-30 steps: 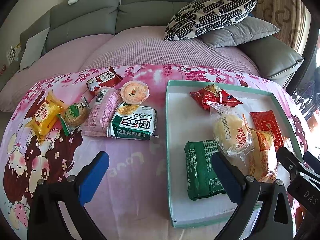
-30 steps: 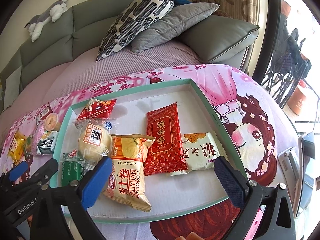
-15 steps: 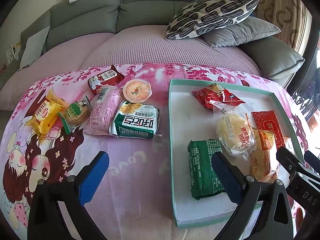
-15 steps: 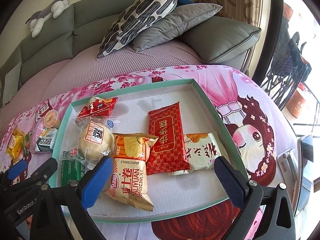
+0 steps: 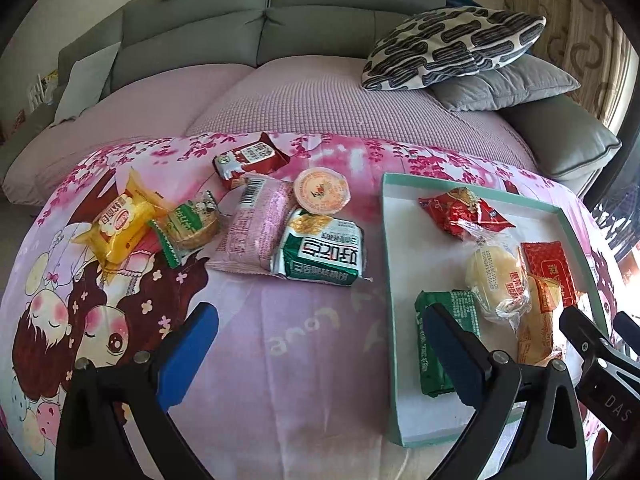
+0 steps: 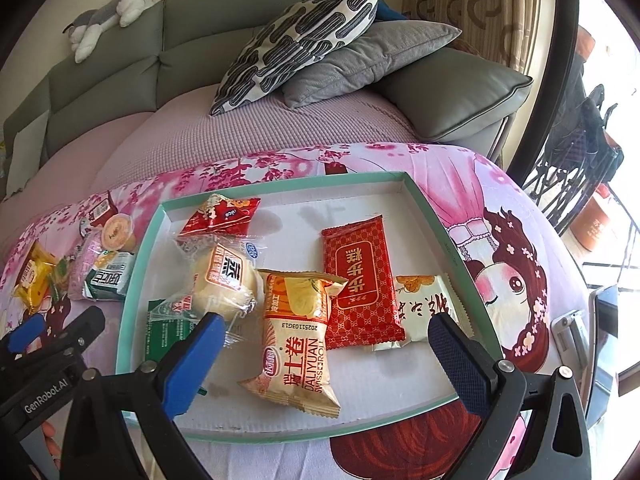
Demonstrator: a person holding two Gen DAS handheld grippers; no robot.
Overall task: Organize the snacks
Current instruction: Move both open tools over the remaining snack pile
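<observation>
Behind a low surface (image 5: 304,344) draped in a pink cartoon cloth stands a grey sofa (image 5: 280,16) with cushions.

From the left wrist view, our left claw (image 5: 316,352) hovers wide and empty above bare cloth. Compared with a second ago, this view has drifted slightly, so the loose snacks now sit a little nearer to us. Six remain outside the tray (image 5: 390,280): a yellow packet (image 5: 120,228), a green-edged biscuit (image 5: 188,228), a pink packet (image 5: 260,232), a green-and-white packet (image 5: 324,252), a jelly cup (image 5: 322,191) and a red-brown packet (image 5: 250,158). Nothing has entered the tray lately, so we judge the sorting about half done, with the green-and-white packet closest.

From the right wrist view, our right claw (image 6: 324,356) also hangs wide and empty, over the tray's near side. The view has pulled back a touch. Inside the tray lie a Swiss roll packet (image 6: 298,340), a wrapped bun (image 6: 224,280), a red packet (image 6: 360,280), a white packet (image 6: 424,308), a small red bag (image 6: 220,214) and a green packet (image 6: 168,328).
</observation>
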